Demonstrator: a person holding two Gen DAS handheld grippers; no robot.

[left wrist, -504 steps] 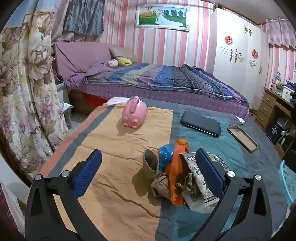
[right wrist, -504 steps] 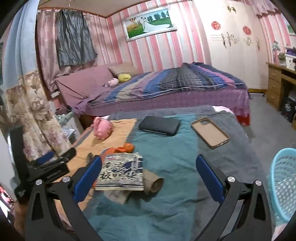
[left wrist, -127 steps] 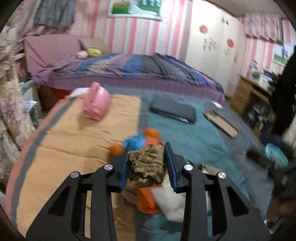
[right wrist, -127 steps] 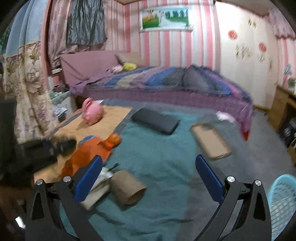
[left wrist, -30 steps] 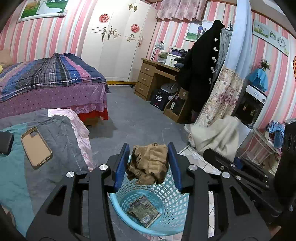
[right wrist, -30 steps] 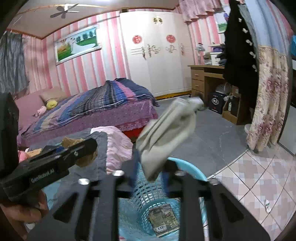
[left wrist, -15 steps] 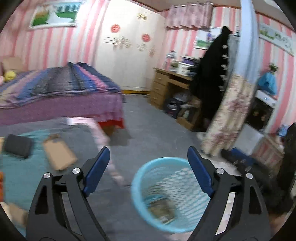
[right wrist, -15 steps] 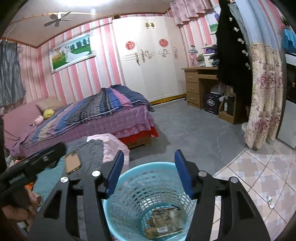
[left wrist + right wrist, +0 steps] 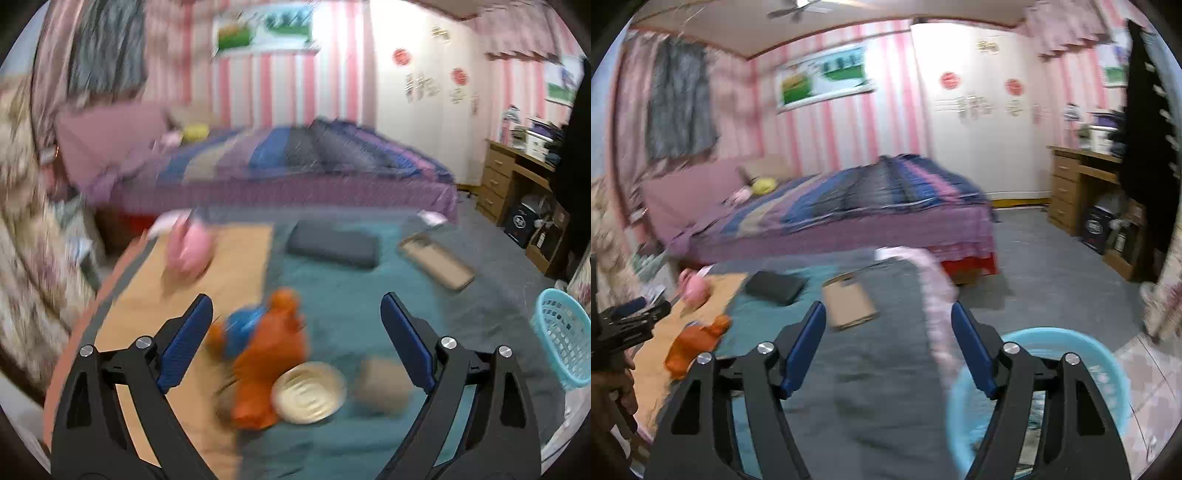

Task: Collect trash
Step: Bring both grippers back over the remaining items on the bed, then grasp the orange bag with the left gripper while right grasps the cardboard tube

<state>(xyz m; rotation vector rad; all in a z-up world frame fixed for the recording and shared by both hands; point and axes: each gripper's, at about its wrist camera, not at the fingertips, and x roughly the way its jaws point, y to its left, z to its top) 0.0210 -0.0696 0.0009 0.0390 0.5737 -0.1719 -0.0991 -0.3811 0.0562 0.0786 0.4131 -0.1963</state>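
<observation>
In the blurred left wrist view my left gripper [image 9: 295,343] hangs over the near bed, jaws opening wide with nothing between them. Below it lie an orange wrapper [image 9: 271,354], a blue scrap [image 9: 242,326], a round pale lid [image 9: 308,391] and a brown cardboard tube [image 9: 382,386]. The light blue trash basket [image 9: 563,339] stands at the far right. In the right wrist view my right gripper [image 9: 888,347] is opening and empty, above the grey-teal cover, with the basket [image 9: 1082,354] just to its lower right. The left gripper [image 9: 628,321] shows at the left edge, near the orange wrapper [image 9: 698,341].
On the bed cover lie a pink piggy bank [image 9: 188,251], a dark flat case [image 9: 332,243] and a tan phone case [image 9: 437,266]. A second bed with a striped blanket [image 9: 871,199] stands behind. A wooden desk [image 9: 1082,184] is at the right wall, a floral curtain [image 9: 26,258] at the left.
Both grippers let their trash go over the basket and opened. The left gripper then swung left, back over the bed's trash pile. The right gripper turned left too, the basket sliding to its lower right.
</observation>
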